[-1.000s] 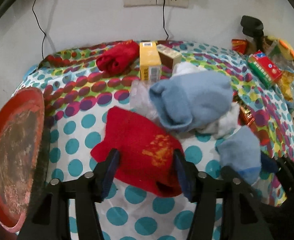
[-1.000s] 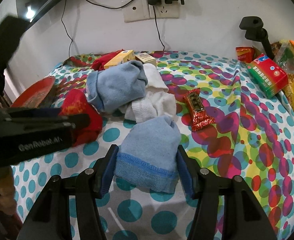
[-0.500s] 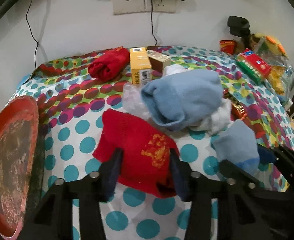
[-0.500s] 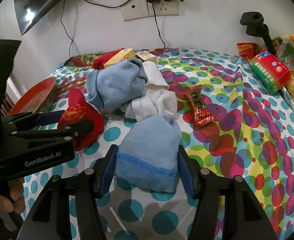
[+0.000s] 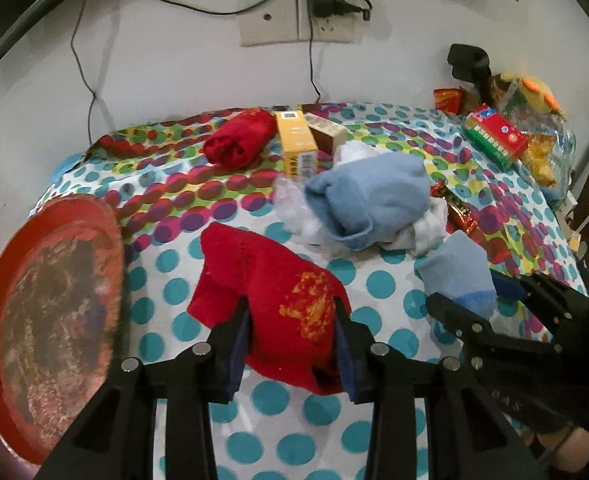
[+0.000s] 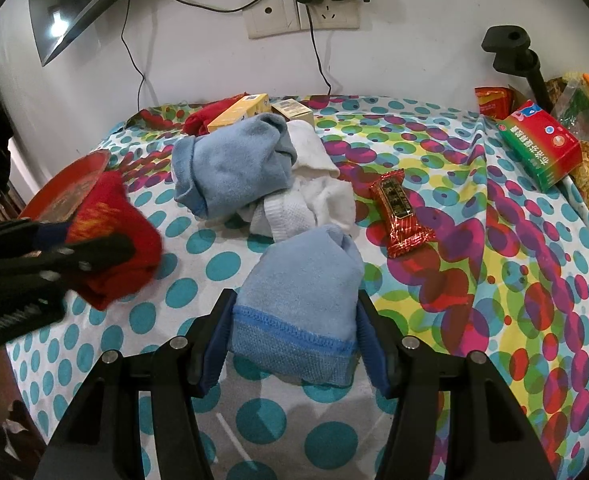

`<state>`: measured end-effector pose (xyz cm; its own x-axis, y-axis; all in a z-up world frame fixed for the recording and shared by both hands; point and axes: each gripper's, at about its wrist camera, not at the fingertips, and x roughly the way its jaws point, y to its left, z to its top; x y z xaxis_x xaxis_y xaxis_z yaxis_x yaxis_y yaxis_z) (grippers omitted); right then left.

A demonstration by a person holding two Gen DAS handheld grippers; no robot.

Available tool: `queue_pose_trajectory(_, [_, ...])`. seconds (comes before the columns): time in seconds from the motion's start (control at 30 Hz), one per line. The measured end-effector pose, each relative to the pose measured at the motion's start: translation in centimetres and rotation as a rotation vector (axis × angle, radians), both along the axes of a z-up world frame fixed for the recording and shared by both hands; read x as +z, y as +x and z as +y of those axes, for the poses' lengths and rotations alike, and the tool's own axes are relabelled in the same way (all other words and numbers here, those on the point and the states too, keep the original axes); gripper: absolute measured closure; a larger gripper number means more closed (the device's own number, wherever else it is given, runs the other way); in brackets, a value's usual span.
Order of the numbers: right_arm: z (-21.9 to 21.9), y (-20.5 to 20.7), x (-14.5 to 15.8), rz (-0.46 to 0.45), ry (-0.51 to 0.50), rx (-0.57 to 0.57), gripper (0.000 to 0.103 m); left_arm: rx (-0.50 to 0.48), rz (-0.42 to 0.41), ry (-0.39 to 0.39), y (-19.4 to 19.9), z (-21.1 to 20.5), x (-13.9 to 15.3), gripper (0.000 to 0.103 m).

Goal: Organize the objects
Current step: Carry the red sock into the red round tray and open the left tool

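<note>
My left gripper (image 5: pixel 292 320) is shut on a red sock with a yellow print (image 5: pixel 278 300), lifted a little off the dotted tablecloth; both also show in the right wrist view (image 6: pixel 106 236). My right gripper (image 6: pixel 294 324) is shut on the cuff of a light blue sock (image 6: pixel 302 292), which also shows in the left wrist view (image 5: pixel 454 276). A second light blue sock (image 6: pixel 234 164) lies on a white sock (image 6: pixel 306 200) in the middle. Another red sock (image 5: pixel 238 140) lies at the back.
A red tray (image 5: pixel 50 312) sits at the table's left edge. A yellow box (image 5: pixel 296 140) and a brown box (image 5: pixel 326 132) stand at the back. A red candy wrapper (image 6: pixel 402 212) lies right of the socks. A green-red box (image 6: pixel 542 144) and snack bags are far right.
My left gripper has closed on the red sock and raised it slightly. My right gripper keeps its hold on the light blue sock, lifted a little.
</note>
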<state>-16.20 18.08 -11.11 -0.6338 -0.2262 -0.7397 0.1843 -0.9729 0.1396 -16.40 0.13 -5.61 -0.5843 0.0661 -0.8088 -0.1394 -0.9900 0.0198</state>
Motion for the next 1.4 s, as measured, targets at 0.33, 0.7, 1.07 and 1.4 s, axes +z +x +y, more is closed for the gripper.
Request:
queue_pose_trajectory(0.33, [-0.4, -0.1, 0.0, 0.0, 0.028, -0.005, 0.048, 0.068, 0.055, -0.086, 1.5, -5.8, 2.9, 0.065])
queue_pose_trajectory(0.7, [-0.6, 0.0, -0.1, -0.001, 0.049, -0.007, 0.048, 0.251, -0.007, -0.114, 1.4, -16.9, 1.5, 0.065])
queue_pose_trajectory(1.07, [-1.0, -0.1, -0.1, -0.003, 0.076, -0.009, 0.047, 0.407, -0.047, -0.158, 1.4, -26.1, 0.1, 0.065])
queue_pose_trajectory(1.4, [-1.0, -0.2, -0.1, -0.003, 0.091, -0.011, 0.047, 0.452, -0.082, -0.137, 1.7, -29.8, -1.3, 0.061])
